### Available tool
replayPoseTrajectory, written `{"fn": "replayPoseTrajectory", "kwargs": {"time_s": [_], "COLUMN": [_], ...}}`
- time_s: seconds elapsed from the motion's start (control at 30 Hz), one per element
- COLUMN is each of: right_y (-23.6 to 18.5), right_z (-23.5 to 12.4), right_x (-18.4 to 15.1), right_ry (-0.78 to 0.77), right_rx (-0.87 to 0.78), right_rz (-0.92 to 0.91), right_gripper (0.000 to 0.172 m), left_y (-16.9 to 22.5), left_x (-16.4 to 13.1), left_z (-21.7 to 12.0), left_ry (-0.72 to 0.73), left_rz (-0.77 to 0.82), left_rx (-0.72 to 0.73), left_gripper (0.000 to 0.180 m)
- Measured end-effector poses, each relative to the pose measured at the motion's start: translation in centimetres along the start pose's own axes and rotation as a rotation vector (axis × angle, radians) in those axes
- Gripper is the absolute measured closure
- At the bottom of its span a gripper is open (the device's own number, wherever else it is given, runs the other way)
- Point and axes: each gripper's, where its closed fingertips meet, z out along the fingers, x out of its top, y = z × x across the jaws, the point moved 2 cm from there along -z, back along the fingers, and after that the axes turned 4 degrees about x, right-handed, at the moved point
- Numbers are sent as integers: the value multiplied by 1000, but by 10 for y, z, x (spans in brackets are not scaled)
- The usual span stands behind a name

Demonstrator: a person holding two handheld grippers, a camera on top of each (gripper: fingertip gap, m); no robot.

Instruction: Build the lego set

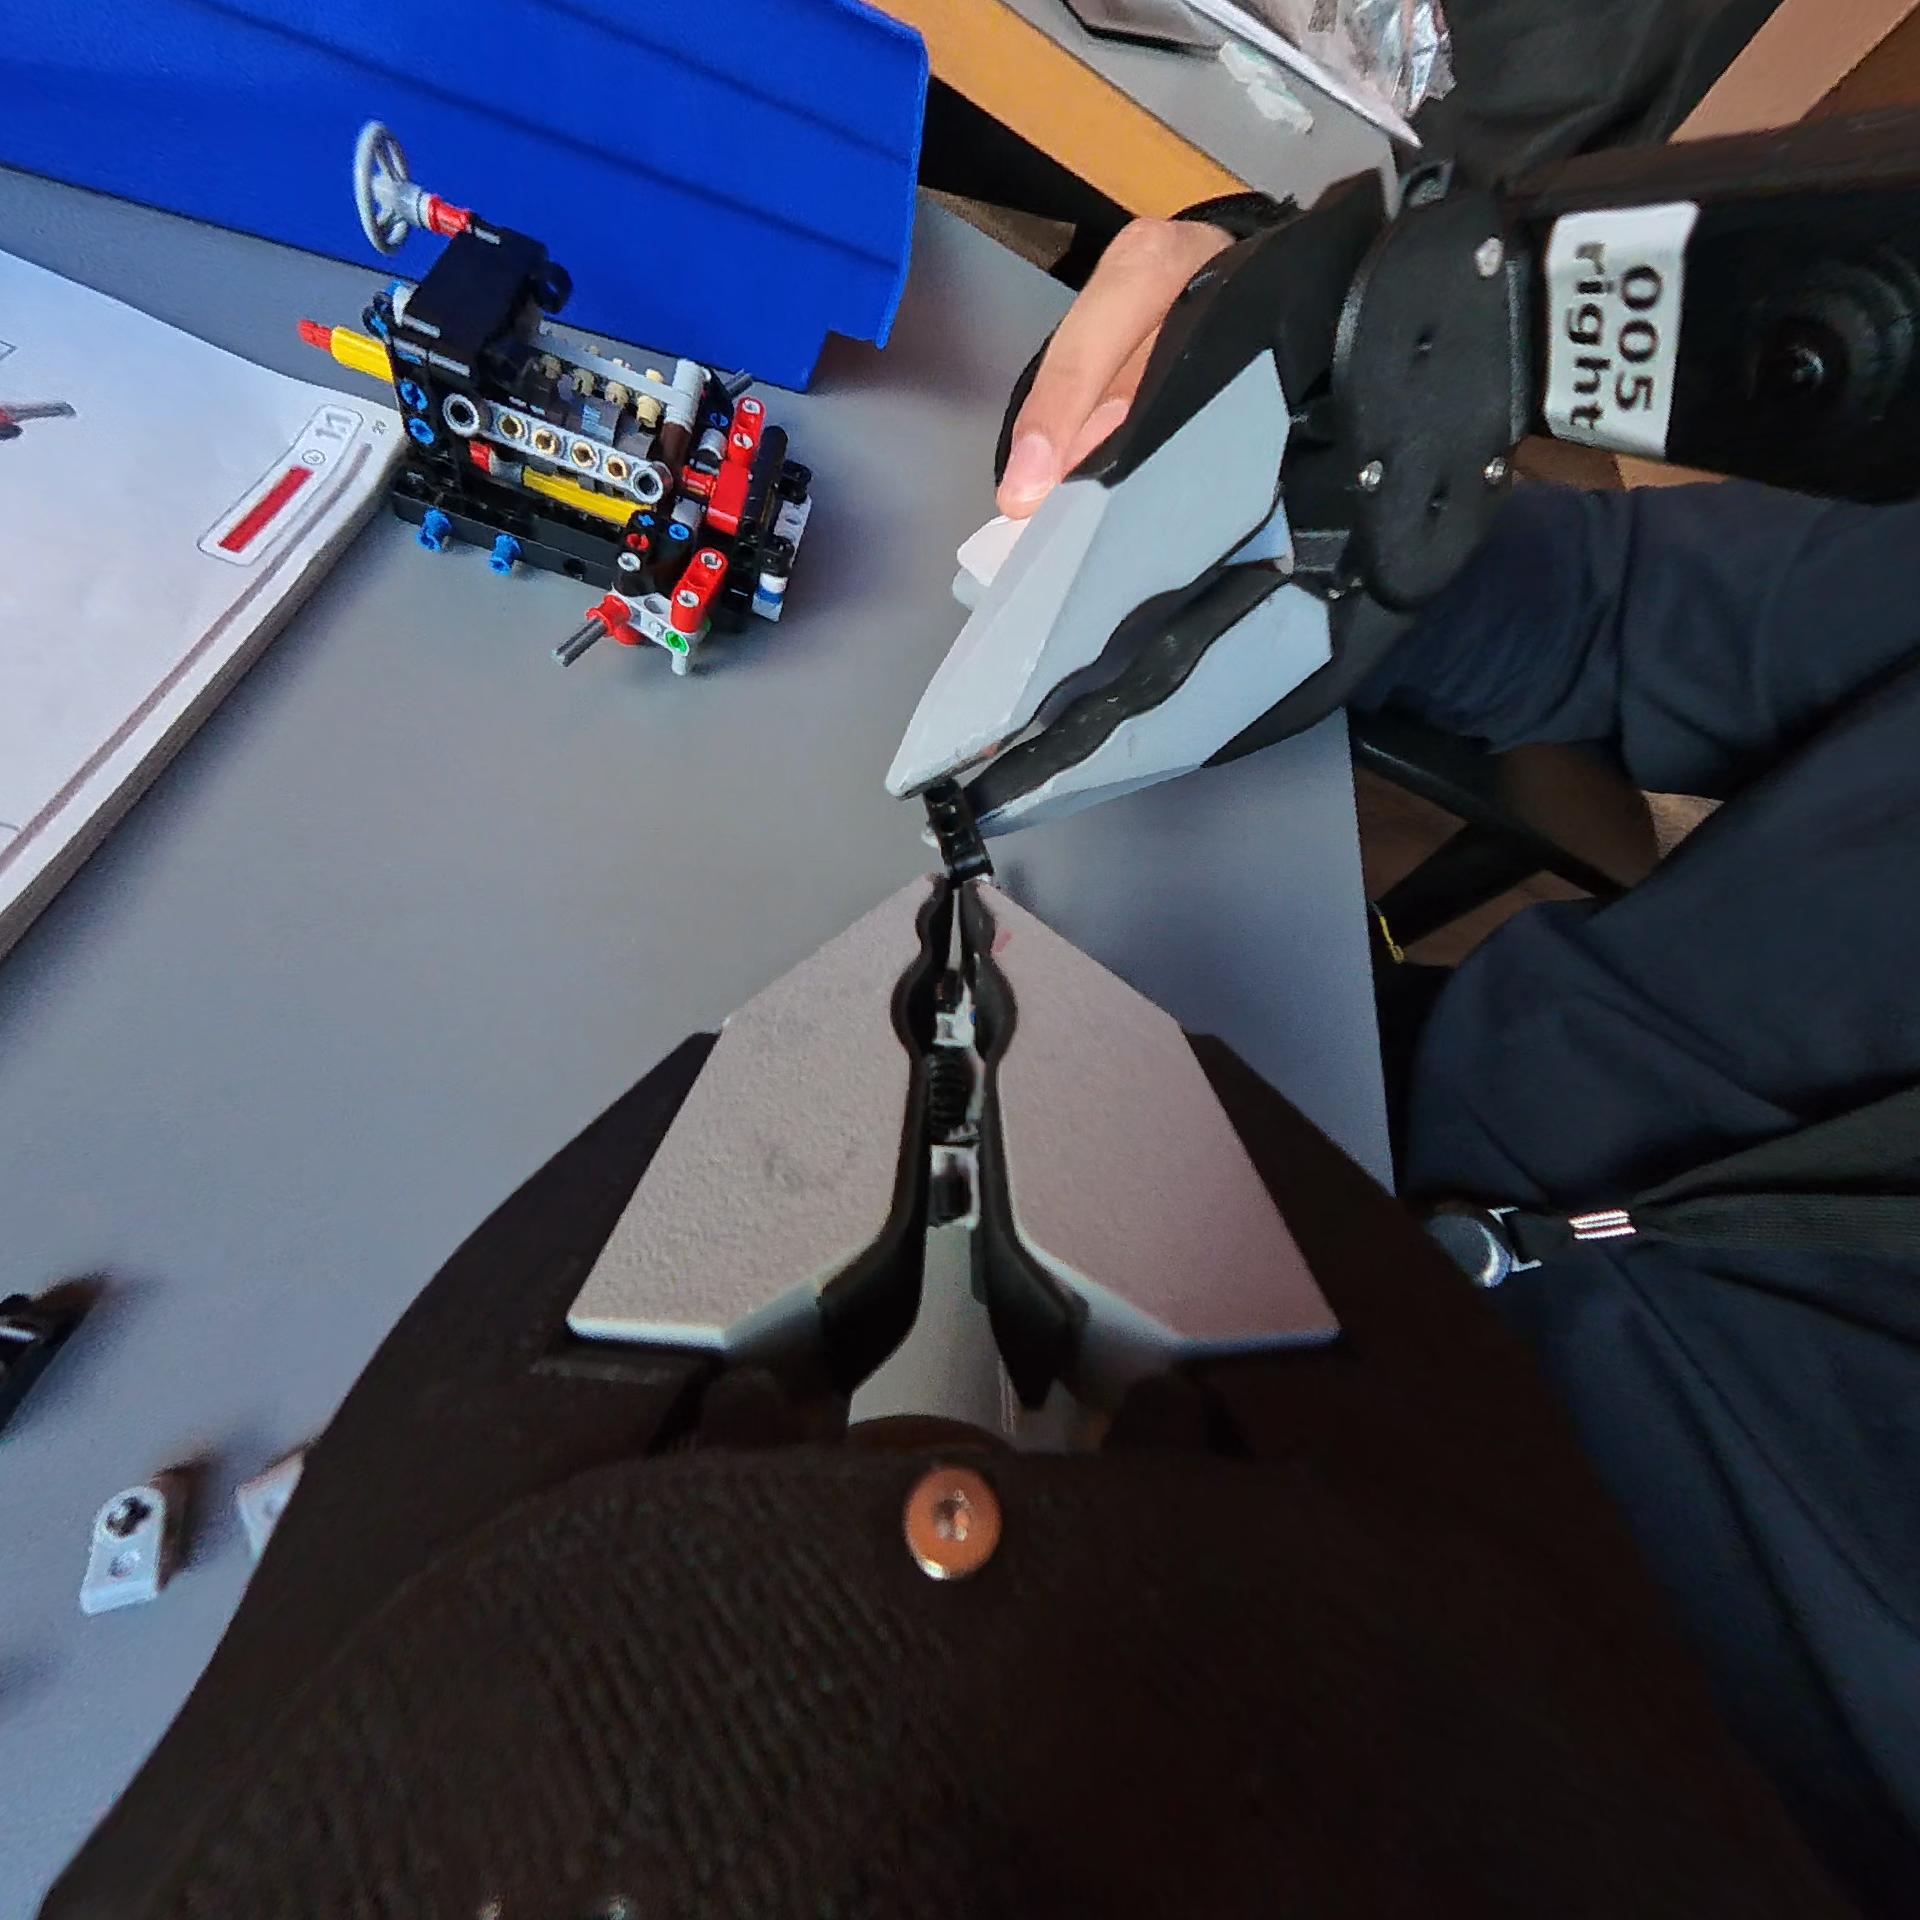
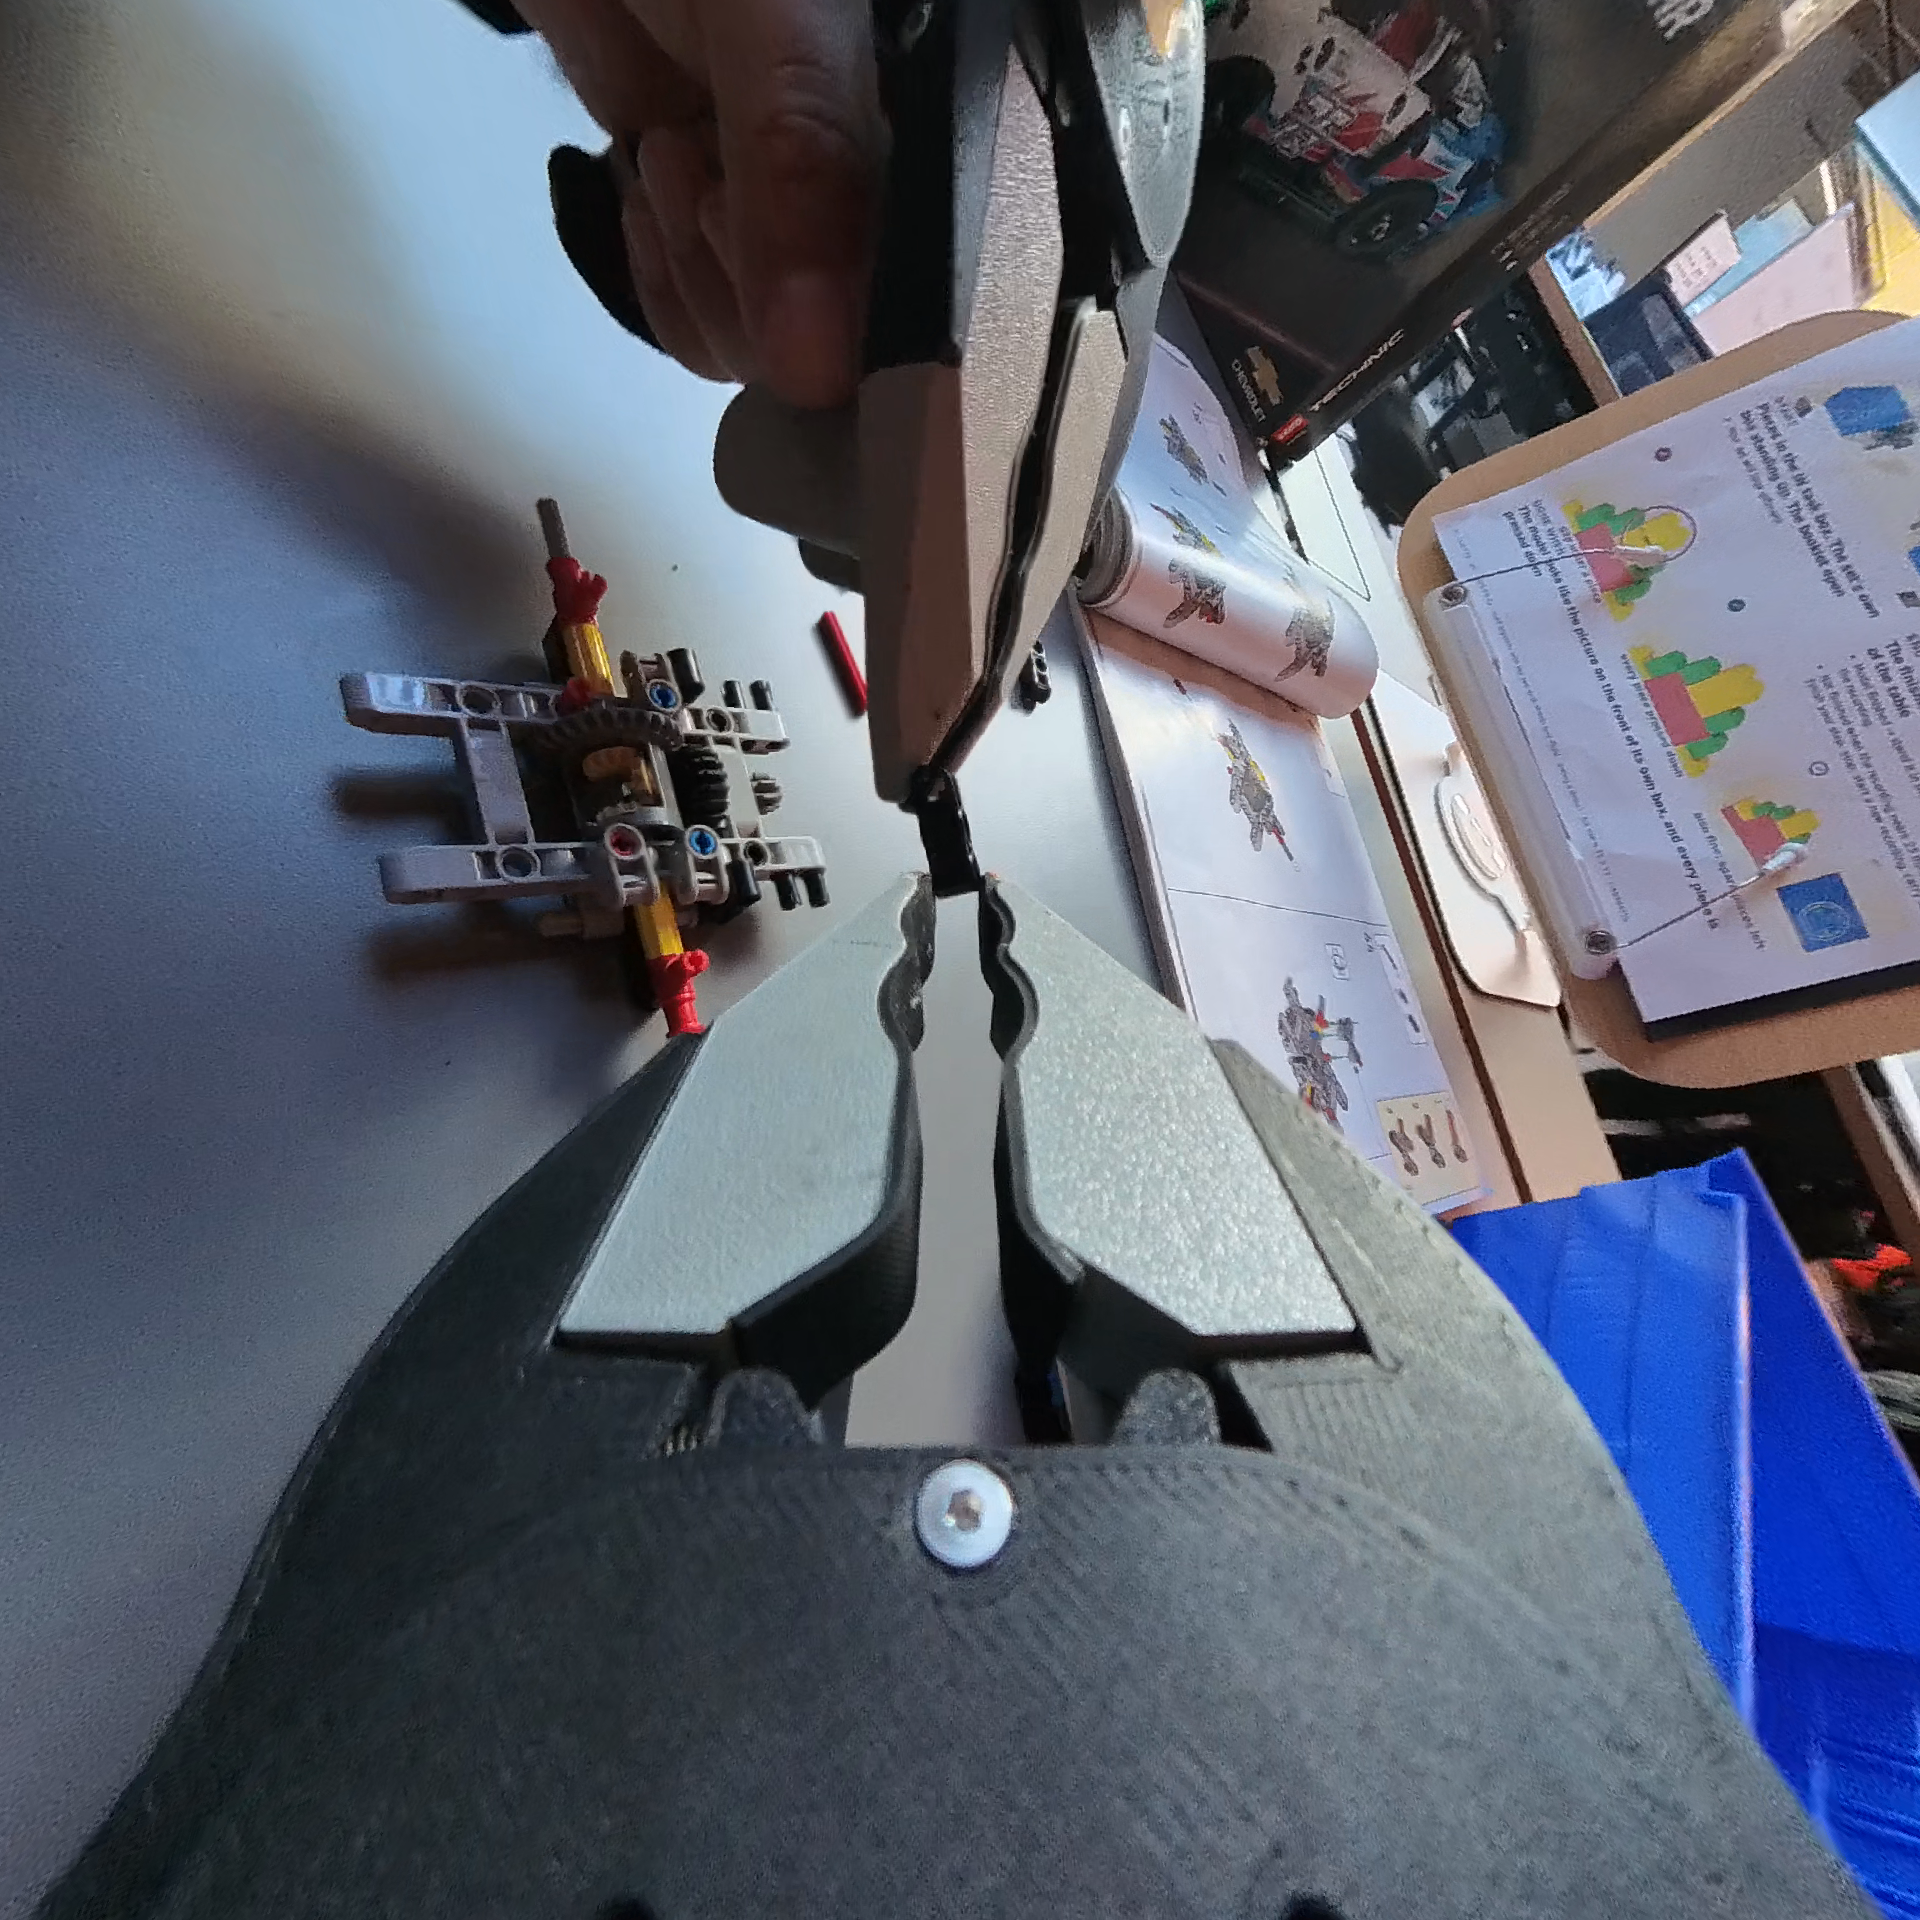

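A small black lego piece [image 1: 958,834] hangs in the air between both grippers above the grey table [image 1: 468,883]. My left gripper [image 1: 958,885] is shut and pinches one end of it. My right gripper [image 1: 940,795] comes in from the upper right and pinches the other end. In the right wrist view my right gripper [image 2: 953,888] has both pads against the lower end of the black piece [image 2: 948,836], and the left gripper [image 2: 920,774] comes down from above onto its upper end.
A partly built lego model [image 1: 582,468] with a steering wheel stands by the blue bin [image 1: 520,156] and the instruction booklet [image 1: 156,520]. Small grey pieces [image 1: 135,1538] lie at the near left. A grey gear-frame assembly [image 2: 582,790], a red axle [image 2: 842,665] and the set's box [image 2: 1403,208] also show. My two grippers' fingertips are within a few centimetres of each other.
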Motion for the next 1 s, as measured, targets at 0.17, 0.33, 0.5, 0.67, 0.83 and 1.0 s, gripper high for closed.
{"fn": "replayPoseTrajectory", "kwargs": {"time_s": [0.17,0.33,0.5,0.67,0.83,1.0], "right_y": [-5,-4,-6,-9,-13,-12], "right_z": [3,1,2,4,7,9], "right_x": [2,2,1,2,0,-4], "right_ry": [-24,-33,-48,-72,-108,-148], "right_rx": [-21,-46,-57,-72,-80,-95], "right_rz": [-67,-91,-128,-183,-225,-237], "right_gripper": [167,167,167,167,167,167], "left_y": [4,3,3,7,6,2], "left_x": [-2,-3,-4,-7,-6,-8], "left_z": [1,2,2,2,3,6], "left_ry": [7,22,21,9,14,-14], "left_rz": [-104,-52,6,-72,-103,-70], "left_rx": [-78,-39,12,-59,-48,18], "left_gripper": [171,180,180,179,163,172]}}
